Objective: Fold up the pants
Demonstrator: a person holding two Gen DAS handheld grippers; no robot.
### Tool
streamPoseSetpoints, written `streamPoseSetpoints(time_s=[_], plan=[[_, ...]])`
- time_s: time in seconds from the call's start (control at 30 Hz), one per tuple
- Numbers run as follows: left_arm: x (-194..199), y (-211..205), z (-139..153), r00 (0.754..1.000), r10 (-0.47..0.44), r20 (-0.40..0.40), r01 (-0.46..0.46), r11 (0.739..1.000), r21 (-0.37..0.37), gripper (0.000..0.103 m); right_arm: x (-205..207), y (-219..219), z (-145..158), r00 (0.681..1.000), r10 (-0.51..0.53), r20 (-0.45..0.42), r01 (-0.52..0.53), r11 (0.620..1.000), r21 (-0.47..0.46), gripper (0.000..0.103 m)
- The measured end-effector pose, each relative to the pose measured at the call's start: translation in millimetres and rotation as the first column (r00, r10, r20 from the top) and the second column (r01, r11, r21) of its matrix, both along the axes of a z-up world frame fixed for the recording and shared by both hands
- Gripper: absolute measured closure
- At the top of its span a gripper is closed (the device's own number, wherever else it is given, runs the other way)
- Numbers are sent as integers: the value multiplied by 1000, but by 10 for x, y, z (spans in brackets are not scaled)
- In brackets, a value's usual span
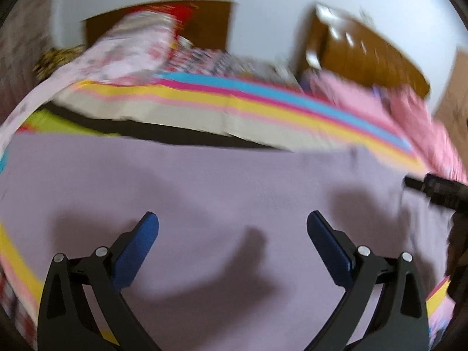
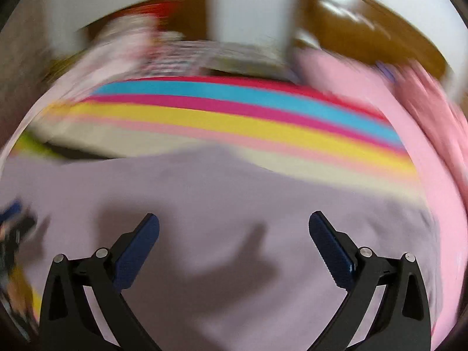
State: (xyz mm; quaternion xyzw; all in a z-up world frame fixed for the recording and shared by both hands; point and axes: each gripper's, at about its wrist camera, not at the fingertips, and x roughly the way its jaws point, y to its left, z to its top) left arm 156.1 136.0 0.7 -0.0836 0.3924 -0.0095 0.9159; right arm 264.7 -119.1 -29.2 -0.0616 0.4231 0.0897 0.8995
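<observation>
Pale lilac pants [image 1: 222, 181] lie spread flat on a bed, filling the lower half of the left wrist view. They show again as pants [image 2: 234, 187] in the right wrist view. My left gripper [image 1: 232, 225] hovers just above the cloth, open, nothing between its blue pads. My right gripper [image 2: 234, 226] is also open and empty over the same cloth. Its dark body [image 1: 438, 190] pokes in at the right edge of the left wrist view. Both views are motion-blurred.
A striped bedsheet [image 2: 234, 117] in blue, magenta, yellow and cream lies beyond the pants. Pink cloth [image 2: 424, 152] is heaped at the right. A floral pillow [image 1: 128, 49] and a wooden headboard [image 1: 204, 20] stand at the back, a brown cabinet [image 1: 365, 55] at the right.
</observation>
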Motion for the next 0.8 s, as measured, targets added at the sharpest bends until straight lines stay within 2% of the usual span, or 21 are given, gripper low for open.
streamPoseSetpoints(time_s=[0.07, 0.1, 0.13, 0.17, 0.2, 0.23, 0.3, 0.33, 0.4, 0.5, 0.6, 0.67, 0.77, 0.8], plan=[[-204, 558, 9, 994, 106, -9, -107, 990, -87, 2, -95, 502, 79, 987, 150, 51, -147, 988, -47, 5], [-268, 732, 6, 990, 139, -14, -139, 982, -126, 2, -160, 820, 96, 968, 237, 77, -232, 970, -74, 5], [-397, 1054, -10, 978, 206, -25, -207, 956, -207, 2, -204, 1000, 93, 955, 283, 92, -276, 957, -85, 5], [-513, 1343, -34, 965, 259, -32, -257, 921, -293, 2, -238, 1184, 71, 938, 332, 101, -324, 942, -90, 5], [-637, 1653, -86, 951, 306, -42, -296, 868, -399, 2, -260, 1347, 33, 923, 373, 99, -365, 927, -90, 5], [-725, 1908, -148, 936, 346, -61, -332, 815, -475, 2, -276, 1550, -49, 908, 412, 80, -405, 910, -93, 5], [-849, 2308, -250, 910, 407, -84, -383, 743, -548, 3, -290, 1713, -138, 894, 443, 66, -437, 895, -85, 5], [-896, 2497, -295, 893, 442, -79, -407, 723, -558, 3, -299, 1791, -208, 887, 459, 50, -455, 888, -73, 5], [-909, 2694, -353, 880, 470, -70, -423, 708, -566, 5, -293, 1867, -293, 886, 464, 25, -461, 885, -68, 5], [-794, 2908, -507, 886, 459, -65, -394, 672, -627, 17, -239, 1810, -438, 895, 446, -14, -447, 894, -31, 5], [-675, 3031, -637, 880, 469, -82, -412, 664, -624, 19, -158, 1708, -483, 911, 410, -50, -407, 911, 69, 5], [-630, 3103, -711, 872, 483, -77, -411, 639, -650, 19, -84, 1632, -501, 921, 384, -71, -373, 918, 133, 5], [-573, 3182, -716, 870, 489, -63, -405, 636, -657, 19, -67, 1598, -506, 924, 376, -71, -360, 917, 174, 4], [-574, 3202, -722, 869, 491, -60, -403, 632, -662, 24, -75, 1613, -508, 924, 376, -70, -361, 917, 168, 4]])
